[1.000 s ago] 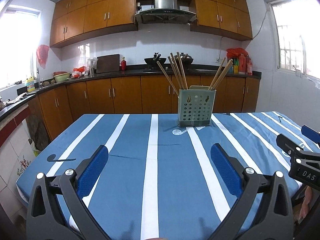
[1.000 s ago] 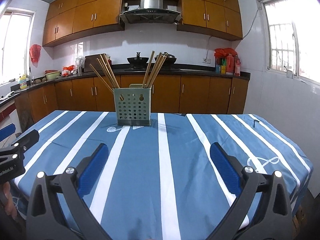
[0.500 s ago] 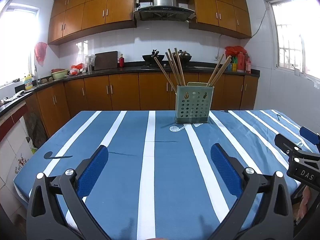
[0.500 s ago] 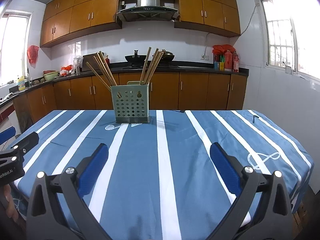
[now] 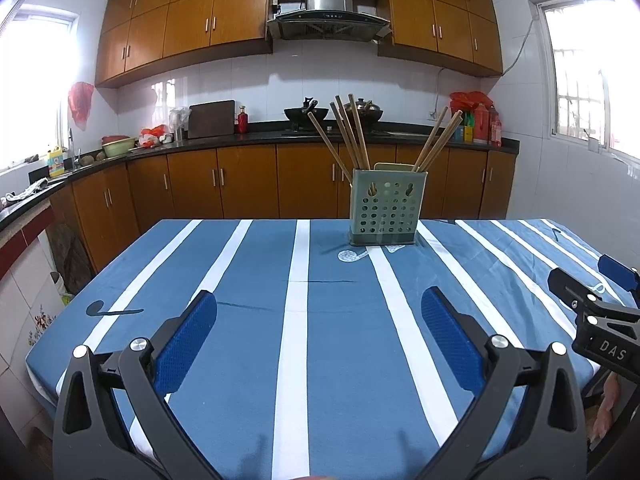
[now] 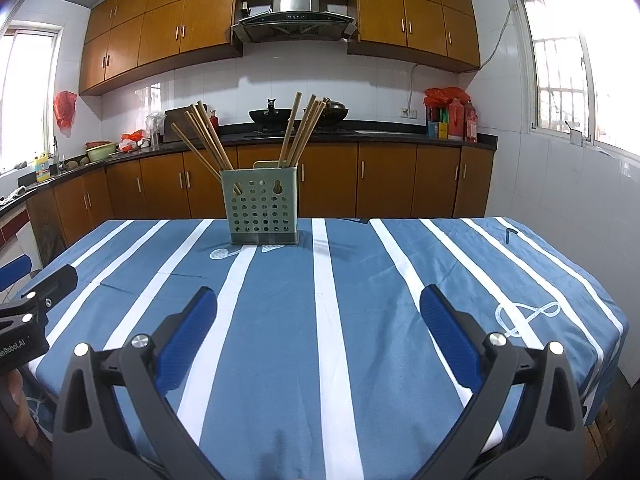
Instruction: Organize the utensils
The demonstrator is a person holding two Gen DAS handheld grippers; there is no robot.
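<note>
A pale green perforated utensil holder (image 5: 384, 210) stands upright at the far side of the blue striped table (image 5: 240, 320). It also shows in the right wrist view (image 6: 262, 210). Several wooden chopsticks (image 5: 352, 132) lean out of it in two bunches, also seen in the right wrist view (image 6: 208, 136). My left gripper (image 5: 319, 304) is open and empty above the near edge of the table. My right gripper (image 6: 318, 300) is open and empty too, and part of it shows at the right of the left wrist view (image 5: 592, 312).
The table's near edge lies just under both grippers. Brown kitchen cabinets (image 5: 224, 184) and a dark counter with pots (image 5: 300, 114) run along the back wall. A window (image 6: 560, 80) is on the right wall. White tiles line the floor side at the left (image 5: 24, 300).
Both grippers have drawn slightly back and lower, so the holder looks a little smaller and farther. Both stay open and empty.
</note>
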